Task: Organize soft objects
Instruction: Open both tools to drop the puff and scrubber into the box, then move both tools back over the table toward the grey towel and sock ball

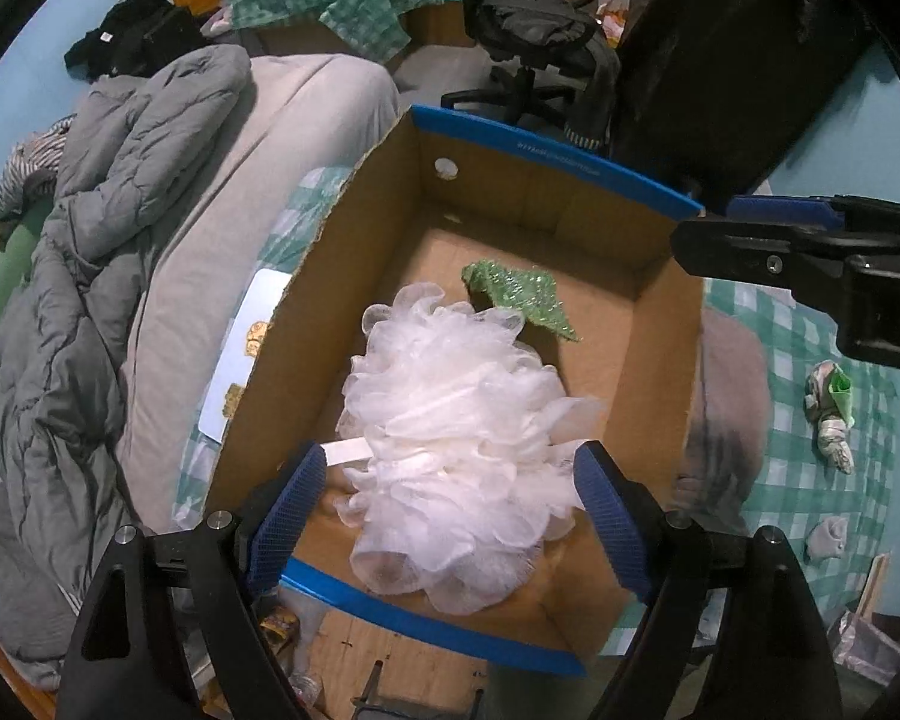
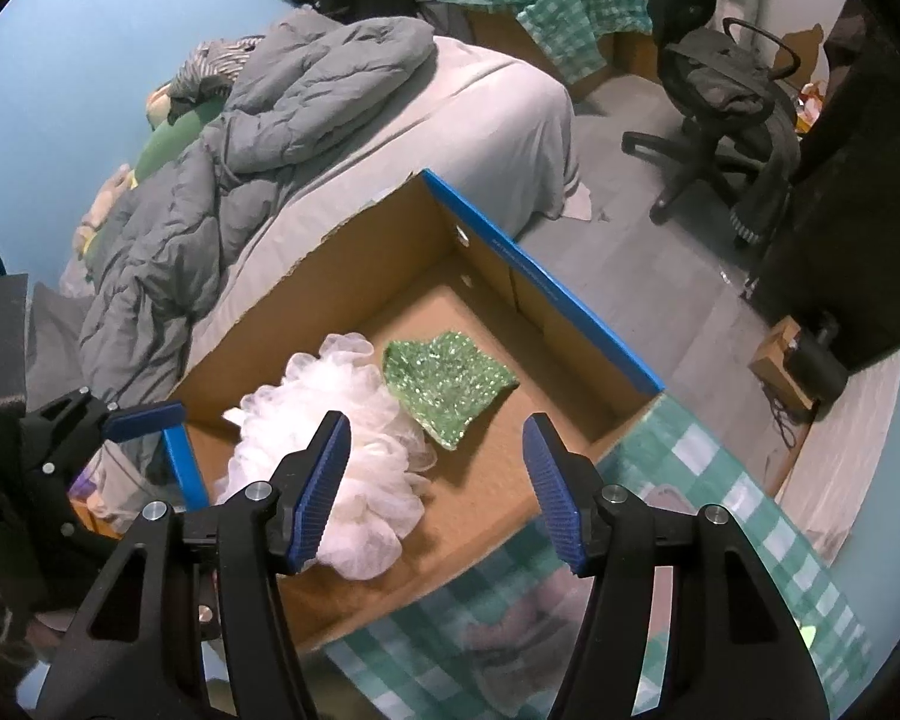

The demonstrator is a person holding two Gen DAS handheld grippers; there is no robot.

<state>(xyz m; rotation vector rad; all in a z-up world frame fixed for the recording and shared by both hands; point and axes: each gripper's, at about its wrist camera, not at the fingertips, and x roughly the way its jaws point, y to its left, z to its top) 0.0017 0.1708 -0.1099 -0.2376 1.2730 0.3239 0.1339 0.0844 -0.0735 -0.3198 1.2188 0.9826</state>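
Both hand-held grippers hovered over the box (image 2: 306, 276), pointing steeply down. On the left hand-held gripper (image 1: 453, 501) the pads stood wide apart on either side of the white pouf (image 1: 450, 420), not pressing it; the pouf lay on the box floor. On the right hand-held gripper (image 2: 435, 489) the pads were apart too, with nothing between them. Beside the pouf lay a green sponge (image 2: 447, 381), touching it or nearly so. To me this looked like the drop-off step, just done. Next, I judged, a hand would have to fetch another soft thing, such as the crumpled rag (image 1: 831, 414) on the checked cloth (image 1: 792, 480) outside the box.
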